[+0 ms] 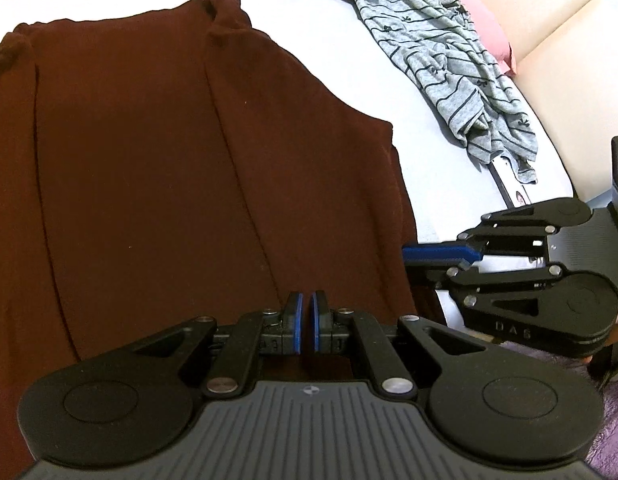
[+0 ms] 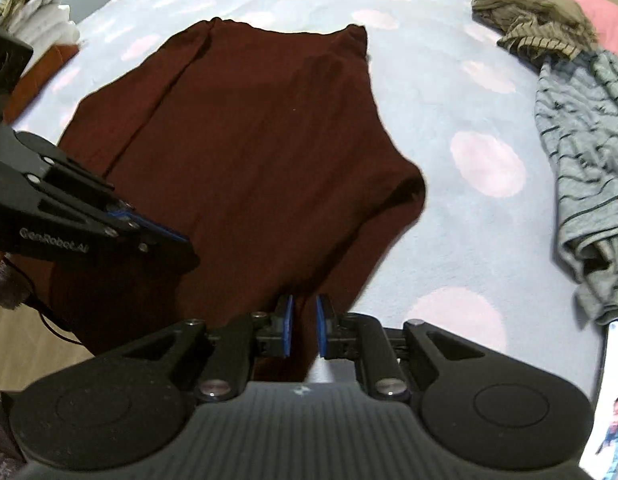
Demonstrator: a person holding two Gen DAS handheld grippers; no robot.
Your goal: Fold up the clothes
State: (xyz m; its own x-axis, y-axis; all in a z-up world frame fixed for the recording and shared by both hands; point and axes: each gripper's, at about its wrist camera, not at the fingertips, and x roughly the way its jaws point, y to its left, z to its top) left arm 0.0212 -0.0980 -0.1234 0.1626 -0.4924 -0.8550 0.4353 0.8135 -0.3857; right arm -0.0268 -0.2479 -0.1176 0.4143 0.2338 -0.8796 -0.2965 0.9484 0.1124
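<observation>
Maroon garment (image 1: 169, 168) lies spread over the pale dotted bedspread (image 2: 449, 80), filling my left view from nine to one o'clock. My left gripper (image 1: 305, 322) hangs over its near hem, jaws all but closed, and I cannot tell whether cloth is pinched. My right gripper (image 2: 303, 330) stands narrowly parted at six o'clock in its view, the garment's near right corner running between the pads; whether they press it I cannot tell. I judge the fabric light, soft and limp, liable to sag and bunch, so I would hold it at the two hem corners. Striped grey top (image 2: 581, 168) waits at three o'clock
</observation>
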